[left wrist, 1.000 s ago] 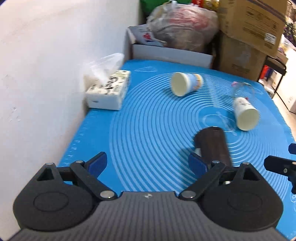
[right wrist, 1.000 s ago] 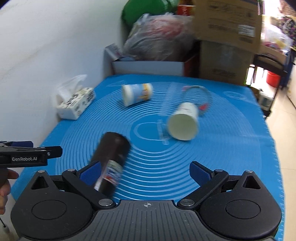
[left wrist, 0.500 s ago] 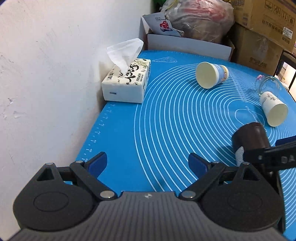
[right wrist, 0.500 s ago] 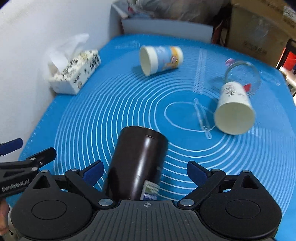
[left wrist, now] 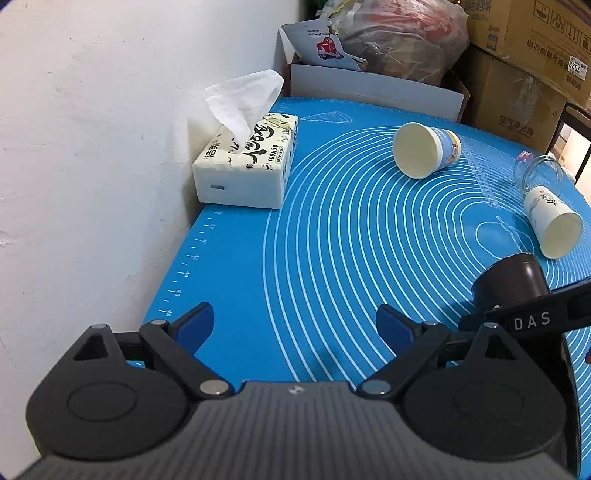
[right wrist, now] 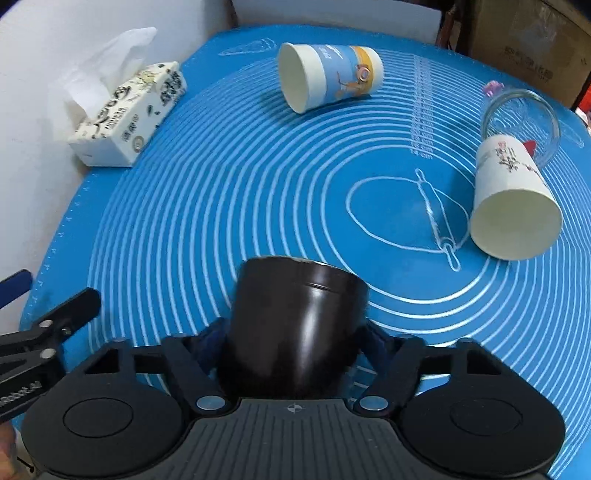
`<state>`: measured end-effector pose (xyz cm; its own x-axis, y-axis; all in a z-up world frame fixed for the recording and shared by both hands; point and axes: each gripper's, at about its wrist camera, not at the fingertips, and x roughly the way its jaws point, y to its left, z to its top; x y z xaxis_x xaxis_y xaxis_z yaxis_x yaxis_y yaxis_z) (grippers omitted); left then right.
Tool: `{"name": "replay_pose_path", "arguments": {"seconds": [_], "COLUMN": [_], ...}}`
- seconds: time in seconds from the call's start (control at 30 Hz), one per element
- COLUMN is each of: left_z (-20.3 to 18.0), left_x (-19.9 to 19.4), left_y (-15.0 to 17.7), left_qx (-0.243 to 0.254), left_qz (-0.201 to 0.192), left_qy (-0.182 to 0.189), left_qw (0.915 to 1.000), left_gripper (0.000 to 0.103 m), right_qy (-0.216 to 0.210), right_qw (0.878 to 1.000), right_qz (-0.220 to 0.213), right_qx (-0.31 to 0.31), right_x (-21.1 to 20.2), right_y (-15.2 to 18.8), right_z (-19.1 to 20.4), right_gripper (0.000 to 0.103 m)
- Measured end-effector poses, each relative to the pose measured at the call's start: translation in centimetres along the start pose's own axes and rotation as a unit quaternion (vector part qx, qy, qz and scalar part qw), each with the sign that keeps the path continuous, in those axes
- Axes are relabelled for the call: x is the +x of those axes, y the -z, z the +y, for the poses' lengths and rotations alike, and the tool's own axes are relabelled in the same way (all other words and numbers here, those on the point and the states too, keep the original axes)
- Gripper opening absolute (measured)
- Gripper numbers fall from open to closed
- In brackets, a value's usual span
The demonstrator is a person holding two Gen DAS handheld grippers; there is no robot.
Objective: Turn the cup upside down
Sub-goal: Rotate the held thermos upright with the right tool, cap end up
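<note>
A dark brown cup (right wrist: pixel 295 325) lies on its side on the blue mat (right wrist: pixel 221 192), between the blue pads of my right gripper (right wrist: pixel 291 343), whose jaws are closed against its sides. The same cup shows in the left wrist view (left wrist: pixel 511 282), behind the right gripper's finger. My left gripper (left wrist: pixel 295 326) is open and empty over the mat's near left part. A blue-and-white paper cup (right wrist: pixel 328 79) lies on its side at the back. A white paper cup (right wrist: pixel 511 206) lies on its side at the right.
A tissue box (left wrist: pixel 247 162) stands at the mat's left edge against the white wall. A clear glass jar (right wrist: pixel 521 118) lies behind the white cup. Cardboard boxes (left wrist: pixel 517 66) and a plastic bag (left wrist: pixel 391 33) stand beyond the mat's far edge.
My right gripper has moved forward over the brown cup and closed its jaws on it. My left gripper has drifted left, toward the wall and tissue box.
</note>
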<state>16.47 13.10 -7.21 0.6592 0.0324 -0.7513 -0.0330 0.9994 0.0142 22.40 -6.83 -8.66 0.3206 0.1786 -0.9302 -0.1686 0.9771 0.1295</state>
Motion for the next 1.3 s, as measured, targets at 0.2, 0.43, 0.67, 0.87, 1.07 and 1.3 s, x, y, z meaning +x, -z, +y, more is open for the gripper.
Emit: {"name": "replay_pose_path", "arguments": {"seconds": [0.2,0.43,0.67,0.87,1.07,1.3], "left_z": [0.0,-0.2,-1.6,-2.0,-2.2,-2.2], "left_x": [-0.4,-1.9,-3.8,-5.0,-5.3,-5.6], "left_y": [0.0,-0.3,-0.1,0.1,0.4,0.5], "left_qx": [-0.008,-0.015,-0.009,-0.012,-0.019,-0.025], "left_qz": [-0.003,-0.017,-0.028,-0.036,-0.034,-0.04], "left_qy": [0.001,0.005,0.02,0.027,0.029,0.028], "left_qw": [1.0,0.9997,0.9994,0.9989,0.9988,0.9985], "left_gripper": [0.094,0.094,0.094,0.094,0.094,0.094], "right_qy": [-0.025,-0.023,-0.003,0.059,0.063,0.076], "right_qw": [0.999,0.987,0.958,0.917,0.916,0.913], "right_qz": [-0.024,-0.156,-0.286,-0.391,-0.394,-0.396], "right_qx": [0.02,-0.015,-0.031,-0.063,-0.049,-0.056], "right_x": [-0.8,-7.3,-12.7,-14.8,-13.5,-12.3], "right_y": [0.5,2.9,5.8,7.9,7.6,8.6], "right_z": [-1.1,-1.3,-1.8,-1.6,-3.1,-3.2], "right_gripper": [0.07,0.069,0.067,0.066,0.066,0.066]}}
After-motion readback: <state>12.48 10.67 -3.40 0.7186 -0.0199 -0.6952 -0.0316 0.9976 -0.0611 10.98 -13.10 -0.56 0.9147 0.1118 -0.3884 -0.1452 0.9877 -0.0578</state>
